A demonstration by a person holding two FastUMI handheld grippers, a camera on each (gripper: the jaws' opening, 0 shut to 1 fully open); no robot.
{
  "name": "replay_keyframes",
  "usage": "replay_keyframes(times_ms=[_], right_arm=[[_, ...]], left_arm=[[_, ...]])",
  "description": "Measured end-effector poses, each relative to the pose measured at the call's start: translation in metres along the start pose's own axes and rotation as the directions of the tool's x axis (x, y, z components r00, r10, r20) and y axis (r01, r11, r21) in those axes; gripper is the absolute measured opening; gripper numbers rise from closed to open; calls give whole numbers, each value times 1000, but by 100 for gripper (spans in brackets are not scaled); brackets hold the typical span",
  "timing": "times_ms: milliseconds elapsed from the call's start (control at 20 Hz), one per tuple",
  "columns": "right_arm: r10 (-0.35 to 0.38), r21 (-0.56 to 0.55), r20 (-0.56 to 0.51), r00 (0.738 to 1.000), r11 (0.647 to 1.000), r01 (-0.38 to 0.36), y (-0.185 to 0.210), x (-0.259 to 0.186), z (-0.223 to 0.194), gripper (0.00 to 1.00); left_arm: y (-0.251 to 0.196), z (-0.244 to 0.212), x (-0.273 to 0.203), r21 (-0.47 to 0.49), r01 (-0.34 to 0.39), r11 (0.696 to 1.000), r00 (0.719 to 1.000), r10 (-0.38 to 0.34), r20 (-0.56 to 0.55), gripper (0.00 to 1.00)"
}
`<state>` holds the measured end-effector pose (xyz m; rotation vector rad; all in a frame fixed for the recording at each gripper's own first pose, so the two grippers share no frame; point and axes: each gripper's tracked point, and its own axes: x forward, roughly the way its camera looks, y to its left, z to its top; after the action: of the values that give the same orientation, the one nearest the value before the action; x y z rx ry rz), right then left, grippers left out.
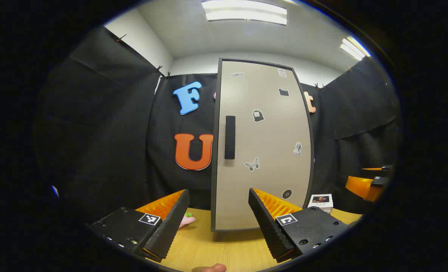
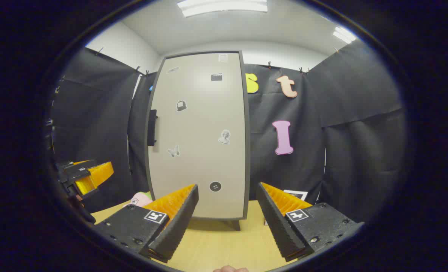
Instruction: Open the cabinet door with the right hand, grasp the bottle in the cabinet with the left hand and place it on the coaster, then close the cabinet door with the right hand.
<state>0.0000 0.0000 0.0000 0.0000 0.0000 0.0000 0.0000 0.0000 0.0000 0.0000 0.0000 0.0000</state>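
I hold both the left gripper (image 1: 219,215) and right gripper (image 2: 227,211) released, facing the closed cabinet door (image 2: 199,136), its handle (image 2: 152,127) untouched

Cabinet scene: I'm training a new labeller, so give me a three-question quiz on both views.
1. True or false: the cabinet door is shut.
2. On which edge of the door, as seen in the left gripper view, is the handle? A) left B) right C) top
3. Fill in: both the left gripper and the right gripper are ____ and hold nothing.

Key: 1 true; 2 A; 3 open.
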Motion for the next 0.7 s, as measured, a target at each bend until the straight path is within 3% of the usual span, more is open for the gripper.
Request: replay_keyframes(times_ms=[50, 200, 500, 550, 650, 700], right_arm=[[1, 1, 0, 1000, 1000, -1, 1, 0, 0, 99], [3, -1, -1, 1000, 1000, -3, 1, 1, 0, 96], [1, -2, -2, 1000, 1000, -1, 2, 0, 0, 99], [0, -2, -2, 1000, 1000, 0, 2, 0, -1, 96], [1, -3, -5, 1000, 1000, -1, 2, 0, -1, 100], [1, -3, -5, 1000, 1000, -1, 2, 0, -1, 96]], left_arm=[[1, 0, 0, -1, 0, 1000, 1000, 0, -1, 95], [2, -1, 0, 1, -3, 1000, 1000, 3, -6, 95], [3, -1, 1, 3, -7, 1000, 1000, 7, -8, 95], [3, -1, 1, 1, -7, 1000, 1000, 7, -8, 95], [3, -1, 0, -2, -7, 1000, 1000, 7, -9, 95], [3, -1, 0, -2, -7, 1000, 1000, 7, -10, 95]])
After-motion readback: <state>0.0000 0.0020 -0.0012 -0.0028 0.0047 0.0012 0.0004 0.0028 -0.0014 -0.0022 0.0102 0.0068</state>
